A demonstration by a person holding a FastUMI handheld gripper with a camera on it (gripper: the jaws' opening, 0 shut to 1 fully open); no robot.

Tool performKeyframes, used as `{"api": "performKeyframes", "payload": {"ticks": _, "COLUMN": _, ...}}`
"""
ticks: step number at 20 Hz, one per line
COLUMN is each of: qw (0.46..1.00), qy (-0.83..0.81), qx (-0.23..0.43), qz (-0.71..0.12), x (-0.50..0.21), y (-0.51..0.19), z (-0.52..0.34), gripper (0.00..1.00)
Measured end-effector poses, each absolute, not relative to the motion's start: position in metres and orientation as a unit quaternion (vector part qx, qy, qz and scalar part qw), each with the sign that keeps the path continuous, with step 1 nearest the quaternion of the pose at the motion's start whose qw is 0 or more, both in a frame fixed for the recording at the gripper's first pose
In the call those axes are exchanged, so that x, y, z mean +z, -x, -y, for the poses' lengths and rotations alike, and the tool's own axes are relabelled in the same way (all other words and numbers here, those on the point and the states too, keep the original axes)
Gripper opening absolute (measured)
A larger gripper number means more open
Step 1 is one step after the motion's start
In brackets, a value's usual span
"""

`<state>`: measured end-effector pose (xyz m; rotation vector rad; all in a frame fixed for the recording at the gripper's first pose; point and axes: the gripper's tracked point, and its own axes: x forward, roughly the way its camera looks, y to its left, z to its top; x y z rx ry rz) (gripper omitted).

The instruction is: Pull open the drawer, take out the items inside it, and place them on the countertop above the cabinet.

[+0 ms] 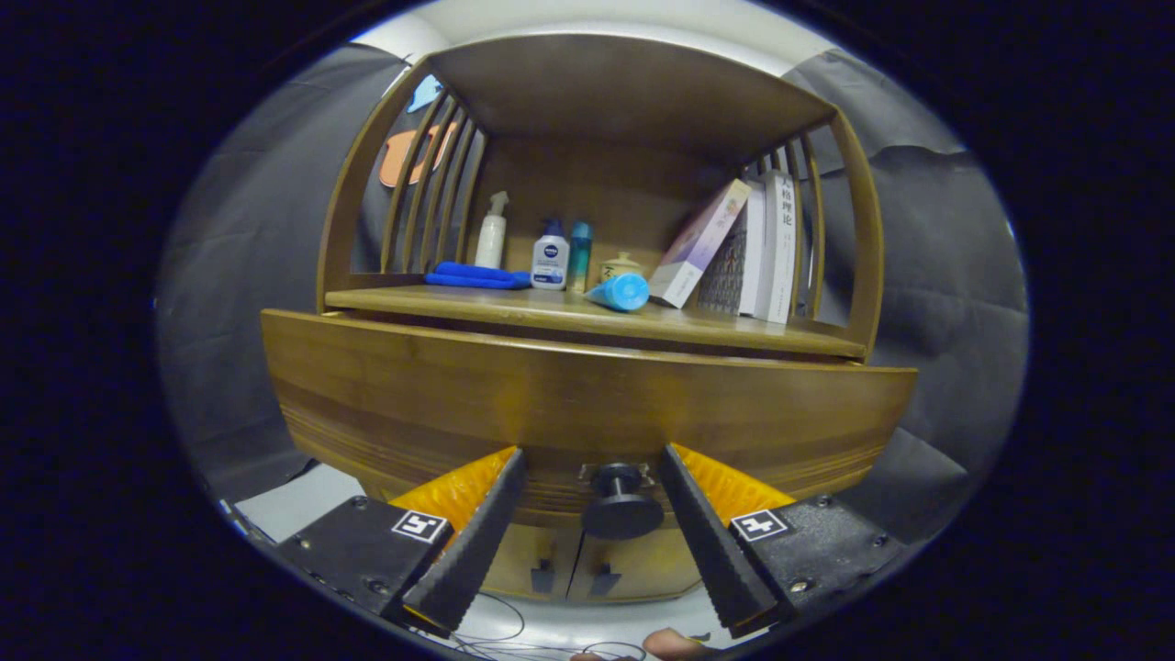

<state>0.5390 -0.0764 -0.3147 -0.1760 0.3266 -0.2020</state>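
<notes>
The drawer is the reference point for all positions. Its wide wooden front is seen just under the countertop and above two small cabinet doors. The drawer appears shut or nearly so; its contents are hidden.

The gripper is held spread wide, with one finger on each side of the round dark knob at the bottom centre of the drawer front. Neither finger is seen touching the knob, and nothing is held.

Handling is judged as follows. The knob is small, hard and smooth, so it should be gripped behind its flared head on the narrow stem to prevent slipping. The drawer front is solid and stiff, and is likely to offer some weight and friction, so a straight, level pull is advised.

Above the drawer, the following are seen on the countertop: a folded blue cloth, a white spray bottle, a white bottle with a blue label, a teal bottle, a small lidded jar, a blue tube lying on its side, and leaning books. Chinese characters are printed on one white spine; the bottle label is too small to be read.
</notes>
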Motion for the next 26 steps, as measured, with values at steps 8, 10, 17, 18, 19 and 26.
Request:
{"api": "performKeyframes", "payload": {"ticks": 8, "qw": 0.975, "qy": 0.089, "qx": -0.101, "qz": -0.175, "x": -0.316, "y": -0.573, "z": 0.081, "gripper": 0.98}}
{"api": "performKeyframes", "payload": {"ticks": 10, "qw": 0.975, "qy": 0.09, "qx": -0.102, "qz": -0.178, "x": -0.317, "y": -0.581, "z": 0.082, "gripper": 0.98}}
{"api": "performKeyframes", "payload": {"ticks": 17, "qw": 0.97, "qy": 0.103, "qx": -0.1, "qz": -0.197, "x": -0.324, "y": -0.589, "z": 0.083, "gripper": 0.98}}
{"api": "performKeyframes", "payload": {"ticks": 18, "qw": 0.969, "qy": 0.096, "qx": -0.095, "qz": -0.205, "x": -0.325, "y": -0.584, "z": 0.081, "gripper": 0.98}}
{"api": "performKeyframes", "payload": {"ticks": 19, "qw": 0.97, "qy": 0.091, "qx": -0.092, "qz": -0.204, "x": -0.321, "y": -0.578, "z": 0.081, "gripper": 0.99}}
{"api": "performKeyframes", "payload": {"ticks": 26, "qw": 0.985, "qy": 0.08, "qx": -0.043, "qz": -0.149, "x": -0.249, "y": -0.512, "z": 0.058, "gripper": 0.99}}
